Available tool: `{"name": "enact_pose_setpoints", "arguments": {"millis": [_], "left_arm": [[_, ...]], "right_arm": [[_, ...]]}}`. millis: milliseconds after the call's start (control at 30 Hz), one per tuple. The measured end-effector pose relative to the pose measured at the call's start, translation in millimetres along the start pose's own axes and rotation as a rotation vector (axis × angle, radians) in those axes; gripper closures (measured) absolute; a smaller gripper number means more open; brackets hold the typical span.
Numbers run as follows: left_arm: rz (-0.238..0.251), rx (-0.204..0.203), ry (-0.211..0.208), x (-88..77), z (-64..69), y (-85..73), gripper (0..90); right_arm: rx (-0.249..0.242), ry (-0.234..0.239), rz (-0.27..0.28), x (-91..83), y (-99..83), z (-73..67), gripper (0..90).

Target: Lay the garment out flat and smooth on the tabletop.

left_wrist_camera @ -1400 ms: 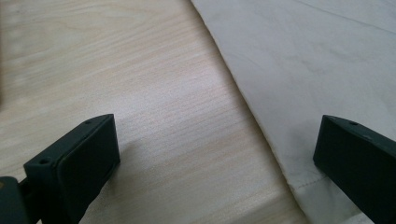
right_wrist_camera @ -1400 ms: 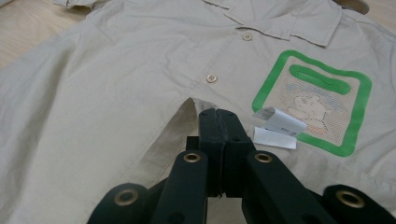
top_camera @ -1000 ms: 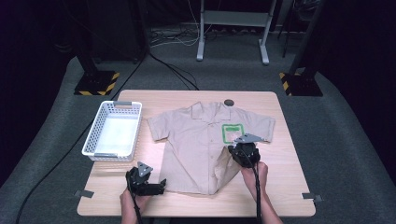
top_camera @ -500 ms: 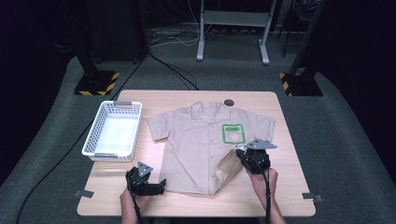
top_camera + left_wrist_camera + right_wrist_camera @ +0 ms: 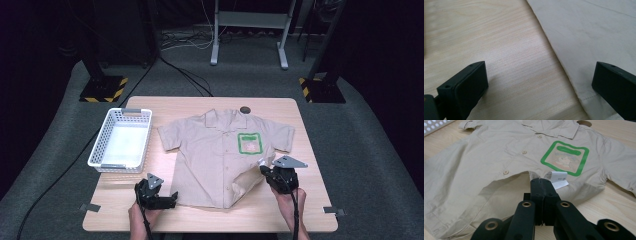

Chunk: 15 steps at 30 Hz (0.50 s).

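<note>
A beige short-sleeved shirt (image 5: 215,150) lies face up on the wooden table (image 5: 270,215), with a green square patch (image 5: 250,142) on its chest. My right gripper (image 5: 265,171) is shut on the shirt's lower right edge. In the right gripper view the shut jaws (image 5: 543,182) pinch raised fabric (image 5: 499,162) beside a white label (image 5: 557,178), below the patch (image 5: 565,157). My left gripper (image 5: 171,198) rests by the shirt's lower left hem. In the left gripper view it is open (image 5: 540,75) over bare wood, and the hem (image 5: 586,32) reaches its right jaw.
A white perforated basket (image 5: 98,150) stands at the left of the table. A small dark round spot (image 5: 245,109) sits behind the collar. Bare wood runs along the front edge and the right side. Black stands are on the floor beyond.
My right gripper has moved to the right, drawing the shirt's lower right part with it. The left gripper has stayed where it was.
</note>
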<state>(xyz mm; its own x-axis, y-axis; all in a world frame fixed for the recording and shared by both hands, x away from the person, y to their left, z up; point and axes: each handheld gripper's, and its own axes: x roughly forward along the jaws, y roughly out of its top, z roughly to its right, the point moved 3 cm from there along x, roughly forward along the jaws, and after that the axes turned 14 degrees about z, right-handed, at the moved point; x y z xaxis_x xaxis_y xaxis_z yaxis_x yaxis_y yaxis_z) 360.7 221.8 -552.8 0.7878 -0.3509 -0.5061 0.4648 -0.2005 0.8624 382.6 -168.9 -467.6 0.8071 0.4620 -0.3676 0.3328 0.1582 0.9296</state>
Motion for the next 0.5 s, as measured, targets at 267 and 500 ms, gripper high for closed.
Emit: {"name": "enact_pose_setpoints", "arguments": {"millis": [267,500], "left_arm": [[0.000,0.000,0.000,0.0,0.0,0.0,0.3],[-0.001,0.000,0.000,0.0,0.0,0.0,0.2]], "right_arm": [[0.011,-0.005,0.005,-7.6,-7.9,2.6,90.0],[0.024,-0.017,0.003,-17.6,-19.1,8.4,89.9]]}}
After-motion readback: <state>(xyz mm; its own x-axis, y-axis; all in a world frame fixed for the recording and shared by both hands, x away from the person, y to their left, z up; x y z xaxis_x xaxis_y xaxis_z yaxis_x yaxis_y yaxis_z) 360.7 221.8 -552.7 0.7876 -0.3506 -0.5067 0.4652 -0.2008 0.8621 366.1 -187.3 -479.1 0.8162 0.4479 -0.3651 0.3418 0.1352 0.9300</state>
